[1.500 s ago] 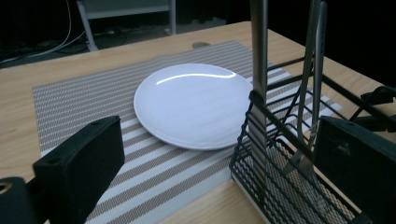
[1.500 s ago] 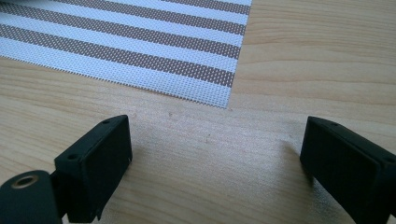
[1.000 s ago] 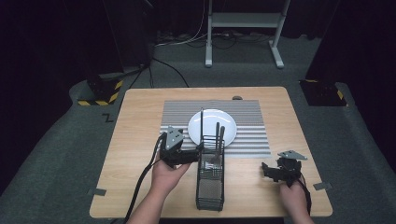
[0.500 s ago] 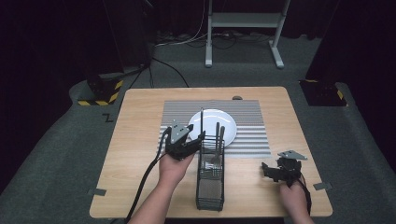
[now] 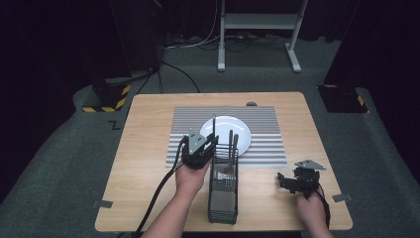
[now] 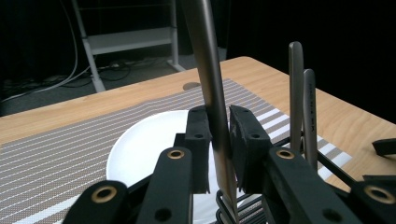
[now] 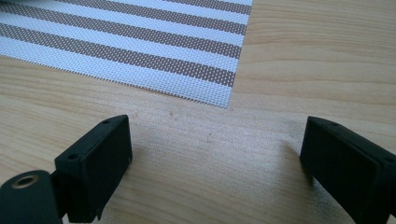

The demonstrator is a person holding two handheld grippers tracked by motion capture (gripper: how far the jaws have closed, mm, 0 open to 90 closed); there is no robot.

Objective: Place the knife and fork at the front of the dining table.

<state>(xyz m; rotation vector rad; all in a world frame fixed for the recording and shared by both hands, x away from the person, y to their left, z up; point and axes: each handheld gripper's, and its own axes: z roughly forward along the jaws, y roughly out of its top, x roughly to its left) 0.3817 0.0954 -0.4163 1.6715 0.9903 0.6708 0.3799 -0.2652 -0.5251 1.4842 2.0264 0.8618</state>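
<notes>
**Steel utensil pinched above the wire caddy**

Wooden table (image 5: 148, 124) carries everything, with a striped placemat (image 5: 188, 124) laid across its middle toward the far edge. On the mat sits a white plate (image 5: 220, 126), and against the plate's near side stands a black wire caddy (image 5: 223, 198) that runs lengthwise down to the table's near edge.

At the caddy's left far corner, the left gripper (image 6: 218, 135) is clamped on a steel utensil handle (image 6: 208, 70). Both pads press flat on the handle's sides, and the handle stands nearly upright, tilted slightly, rising well above the jaws. Its lower end drops past the caddy's wire rim; what kind of utensil it is cannot be told. In the high view the same handle (image 5: 214, 126) shows as a thin dark rod over the plate's left edge.

Just right of it, two more utensil handles (image 6: 299, 98) stand upright in the caddy's far end, side by side.

Near the table's near right corner, the right gripper (image 7: 215, 163) hovers low over bare wood, its jaws spread wide with nothing between them, just off the placemat's corner.
</notes>
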